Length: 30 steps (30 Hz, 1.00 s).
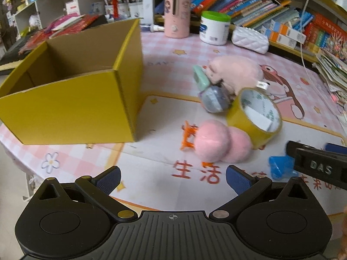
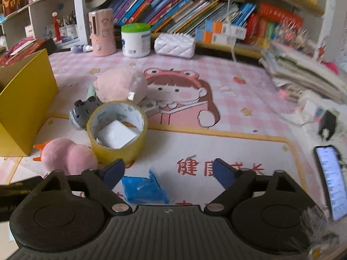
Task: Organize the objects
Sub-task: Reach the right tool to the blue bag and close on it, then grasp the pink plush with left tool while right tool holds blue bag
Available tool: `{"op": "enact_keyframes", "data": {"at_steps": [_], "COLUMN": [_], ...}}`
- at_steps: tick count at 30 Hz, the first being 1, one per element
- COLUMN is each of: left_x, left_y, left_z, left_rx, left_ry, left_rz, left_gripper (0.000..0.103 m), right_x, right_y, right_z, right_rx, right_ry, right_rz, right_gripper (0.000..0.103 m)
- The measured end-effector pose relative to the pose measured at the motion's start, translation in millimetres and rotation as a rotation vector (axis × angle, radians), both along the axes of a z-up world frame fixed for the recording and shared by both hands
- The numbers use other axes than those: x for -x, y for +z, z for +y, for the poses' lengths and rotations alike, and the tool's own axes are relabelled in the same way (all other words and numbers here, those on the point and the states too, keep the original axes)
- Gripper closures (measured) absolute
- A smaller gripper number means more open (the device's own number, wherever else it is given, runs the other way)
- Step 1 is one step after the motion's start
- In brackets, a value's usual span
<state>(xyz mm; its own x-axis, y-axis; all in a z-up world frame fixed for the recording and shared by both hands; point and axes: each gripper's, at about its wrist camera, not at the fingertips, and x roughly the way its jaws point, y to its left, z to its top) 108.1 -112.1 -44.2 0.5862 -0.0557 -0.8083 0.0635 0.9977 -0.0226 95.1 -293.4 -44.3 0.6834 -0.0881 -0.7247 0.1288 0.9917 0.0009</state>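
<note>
An open yellow cardboard box (image 1: 71, 106) stands at the left of the desk; its corner shows in the right wrist view (image 2: 23, 99). Right of it lie a pink pom-pom hair clip (image 1: 216, 143) (image 2: 67, 156), a yellow tape roll (image 1: 253, 117) (image 2: 118, 130), a pink plush (image 1: 236, 71) (image 2: 119, 84), a grey round item (image 1: 213, 99) (image 2: 79, 117) and a blue packet (image 1: 279, 166) (image 2: 144, 187). My left gripper (image 1: 172, 178) is open and empty, just short of the pom-poms. My right gripper (image 2: 169, 173) is open and empty above the blue packet.
At the back stand a pink humidifier (image 1: 176, 14), a white tub with a green lid (image 1: 214, 28), a white quilted pouch (image 1: 250, 36) and a shelf of books (image 2: 184, 10). A paper stack (image 2: 303, 73) and a phone (image 2: 333, 182) lie at the right.
</note>
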Motion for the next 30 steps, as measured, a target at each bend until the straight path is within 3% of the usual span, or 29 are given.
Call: {"op": "enact_keyframes", "data": {"at_steps": [4,8,13,21,30], "left_x": [1.0,2.5,3.4,-12.4,-42.8], "left_y": [-0.1,1.9,6.2,1.9,-16.8], "left_z": [-1.2,-2.7,-6.3,-26.2,-22.8], "left_rx": [0.035,0.052,0.084,0.132,0.289], "left_ry": [0.013,0.029,0.020,-0.001,0.155], "left_rz": [0.004,-0.005,-0.033,-0.055,0.017], "left_gripper": [0.000,0.000,0.000,0.003,0.014], "right_x": [-8.1,-11.6,-19.0,-11.1,-2.9], "right_y": [-10.0,-18.3,-28.8,-5.7,10.4], "right_z": [-8.4,-2.3,0.5,-20.7,-39.9], "right_rx": [-0.093,-0.101,-0.094,-0.087,-0.056], "right_ry": [0.070,0.158,0.209,0.188,0.202], "right_rz": [0.054,0.091,0.137,0.009,-0.053], "right_gripper": [0.035,0.042,0.061,0.063,0.063]}}
